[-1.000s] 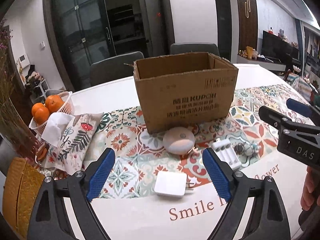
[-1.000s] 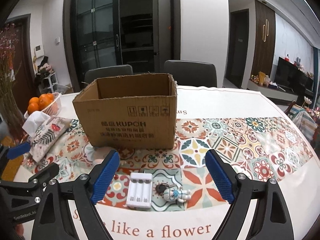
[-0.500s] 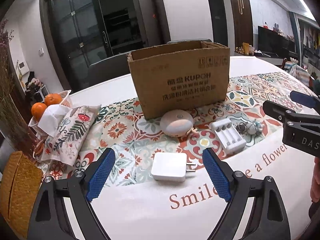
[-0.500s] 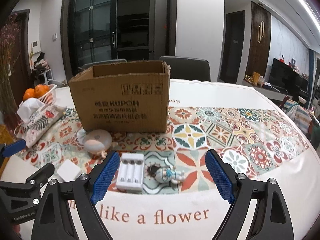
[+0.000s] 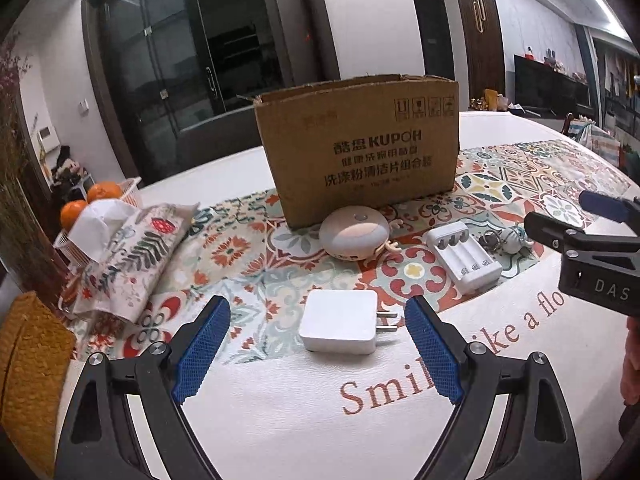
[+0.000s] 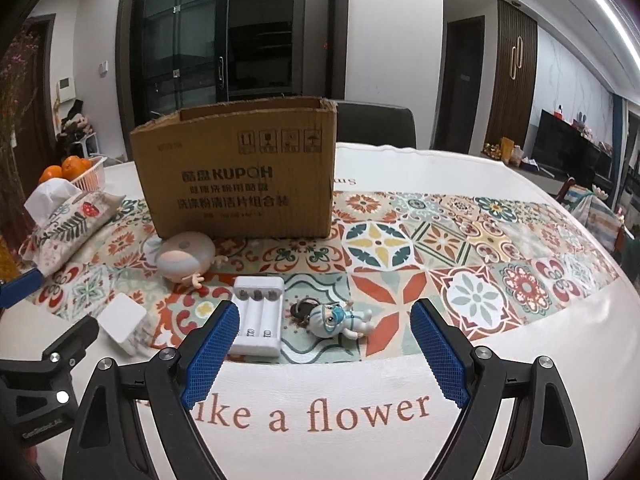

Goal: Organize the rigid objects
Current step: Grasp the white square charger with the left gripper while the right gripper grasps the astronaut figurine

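An open cardboard box (image 5: 360, 148) (image 6: 240, 176) stands on the patterned table runner. In front of it lie a round pink-and-white gadget (image 5: 354, 233) (image 6: 185, 255), a white battery charger (image 5: 464, 256) (image 6: 258, 316), a small figurine keychain (image 5: 508, 238) (image 6: 336, 320) and a white plug adapter (image 5: 340, 322) (image 6: 125, 322). My left gripper (image 5: 318, 344) is open just short of the adapter, which lies between the lines of its fingers. My right gripper (image 6: 320, 352) is open, close in front of the keychain and charger.
At the left lie a floral tissue pouch (image 5: 128, 252) (image 6: 64, 228) and a white basket (image 5: 130, 194) (image 6: 94, 174) of oranges. A woven yellow mat (image 5: 28, 364) sits at the near left edge. Chairs stand behind the round table (image 5: 320, 420). The table's right side has free room.
Both grippers have sunk toward the table and come closer to the objects, which now look larger. The box top is no longer seen from above. Jaws are unchanged.
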`<state>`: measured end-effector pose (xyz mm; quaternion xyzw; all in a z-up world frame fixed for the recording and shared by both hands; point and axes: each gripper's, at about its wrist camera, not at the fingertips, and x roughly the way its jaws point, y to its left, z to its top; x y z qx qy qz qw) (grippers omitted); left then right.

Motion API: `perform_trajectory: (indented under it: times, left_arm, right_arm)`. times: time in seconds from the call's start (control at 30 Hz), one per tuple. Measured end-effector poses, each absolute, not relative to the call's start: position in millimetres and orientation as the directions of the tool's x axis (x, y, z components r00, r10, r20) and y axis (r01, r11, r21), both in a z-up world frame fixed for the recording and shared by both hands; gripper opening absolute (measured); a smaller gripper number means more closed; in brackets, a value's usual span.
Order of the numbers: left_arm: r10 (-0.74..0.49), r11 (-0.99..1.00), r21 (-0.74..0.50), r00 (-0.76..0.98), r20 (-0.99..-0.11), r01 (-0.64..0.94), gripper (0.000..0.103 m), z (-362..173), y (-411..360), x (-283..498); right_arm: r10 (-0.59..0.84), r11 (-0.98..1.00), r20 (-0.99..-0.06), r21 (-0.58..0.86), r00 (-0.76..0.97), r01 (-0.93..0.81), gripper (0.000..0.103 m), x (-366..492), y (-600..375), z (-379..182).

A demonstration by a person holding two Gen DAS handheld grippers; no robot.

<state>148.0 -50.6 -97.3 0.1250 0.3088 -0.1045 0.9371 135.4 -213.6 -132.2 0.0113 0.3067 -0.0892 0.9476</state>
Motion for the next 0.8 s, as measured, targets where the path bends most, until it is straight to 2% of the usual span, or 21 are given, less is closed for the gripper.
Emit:
perform_trajectory:
  times: [0.6, 0.7, 0.8]
  left_arm:
    - [-0.142, 0.952, 0.112, 0.737, -0.661, 0.284, 0.089, -125, -56, 177]
    - [-0.159, 0.956, 0.074, 0.713, -0.683, 0.284, 0.087, -127, -57, 184]
    - [-0.164, 0.956, 0.058, 0.69, -0.705, 0.286, 0.081, -130, -57, 190]
  right_arm:
    - [-0.193, 0.978, -0.633, -0.061, 0.75, 0.2, 0.088, 166, -222, -159]
    - [-0.196, 0.977, -0.642, -0.059, 0.741, 0.207, 0.088, 170, -225, -162]
    - [-0.19, 0.977, -0.655, -0.05, 0.731, 0.208, 0.088, 176, -227, -165]
